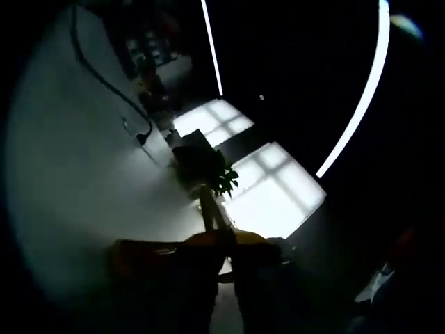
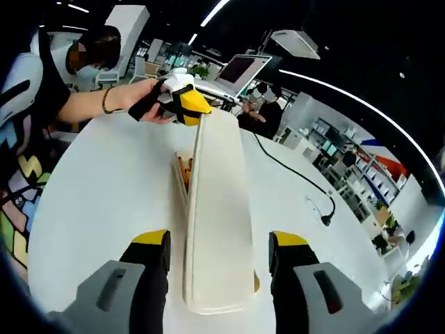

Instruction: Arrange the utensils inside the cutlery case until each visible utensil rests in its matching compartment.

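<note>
On the white desk (image 2: 104, 202) stands the cutlery case (image 2: 215, 223), its cream lid raised nearly upright so that it blocks most of the inside. Through the narrow gap on the lid's left side, something orange (image 2: 184, 170) shows in the case; whether it is a utensil, and which compartment it lies in, cannot be told.

The right tool (image 2: 219, 261) hovers at the case's near end with its yellow-tipped jaws spread wide, one on either side of the lid and touching nothing.

The left tool (image 2: 188, 103) sits at the lid's far top edge, held in a person's hand (image 2: 142, 97). Its jaws meet the edge there, but whether they clamp it cannot be made out.

A black cable (image 2: 299, 177) trails across the desk toward its right edge, well apart from the case. Beyond the far edge are a monitor (image 2: 240, 69) and seated people.

The left gripper view is very dark. The left tool's (image 1: 219, 243) own jaws are only a silhouette low in it, with the thin lid edge (image 1: 208, 205) rising between them, and a plant (image 1: 212, 170) stands against bright windows (image 1: 271, 188).
</note>
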Demonstrator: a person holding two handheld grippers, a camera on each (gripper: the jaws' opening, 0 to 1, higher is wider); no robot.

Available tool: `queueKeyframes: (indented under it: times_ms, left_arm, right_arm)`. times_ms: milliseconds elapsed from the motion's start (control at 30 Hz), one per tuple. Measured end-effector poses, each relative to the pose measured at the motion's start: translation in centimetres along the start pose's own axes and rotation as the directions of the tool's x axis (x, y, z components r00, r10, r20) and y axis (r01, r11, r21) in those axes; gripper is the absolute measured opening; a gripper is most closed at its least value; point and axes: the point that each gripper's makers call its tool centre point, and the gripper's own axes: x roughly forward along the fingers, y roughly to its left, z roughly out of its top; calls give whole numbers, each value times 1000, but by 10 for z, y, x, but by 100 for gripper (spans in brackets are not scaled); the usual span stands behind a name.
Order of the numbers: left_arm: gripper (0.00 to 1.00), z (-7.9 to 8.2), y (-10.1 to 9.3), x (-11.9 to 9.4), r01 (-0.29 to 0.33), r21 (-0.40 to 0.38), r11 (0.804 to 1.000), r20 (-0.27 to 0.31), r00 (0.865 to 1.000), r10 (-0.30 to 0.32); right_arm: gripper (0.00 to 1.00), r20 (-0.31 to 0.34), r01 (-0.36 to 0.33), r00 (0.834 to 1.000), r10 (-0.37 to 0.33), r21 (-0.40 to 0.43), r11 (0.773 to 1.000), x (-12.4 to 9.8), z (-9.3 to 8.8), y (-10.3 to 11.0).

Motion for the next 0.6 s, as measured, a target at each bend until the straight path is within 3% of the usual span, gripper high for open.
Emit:
queueKeyframes:
  times_ms: [100, 200, 333, 467, 600]
  left_arm:
    - [4, 4, -8, -3, -18, 68, 998, 50, 999, 15]
    - [4, 10, -19, -7, -9, 92, 996, 97, 995, 0]
    - [4, 17, -28, -10, -18, 96, 995, 146, 989, 4]
    - [4, 24, -36, -15, -19, 89, 996, 222, 975, -1]
    - [4, 23, -36, -22, -23, 95, 995, 245, 969, -1]
  right_arm:
    - [61, -45, -68, 997, 69, 18, 998, 2, 4, 3]
    - [54, -27, -35, 999, 34, -31, 999, 2, 20, -8]
    - [54, -18, -75, 997, 75, -2, 997, 3, 38, -3]
    - [62, -84, -116, 990, 116, -3, 993, 8, 37, -5]
    - [53, -63, -138, 989, 137, -13, 990, 12, 42, -14]
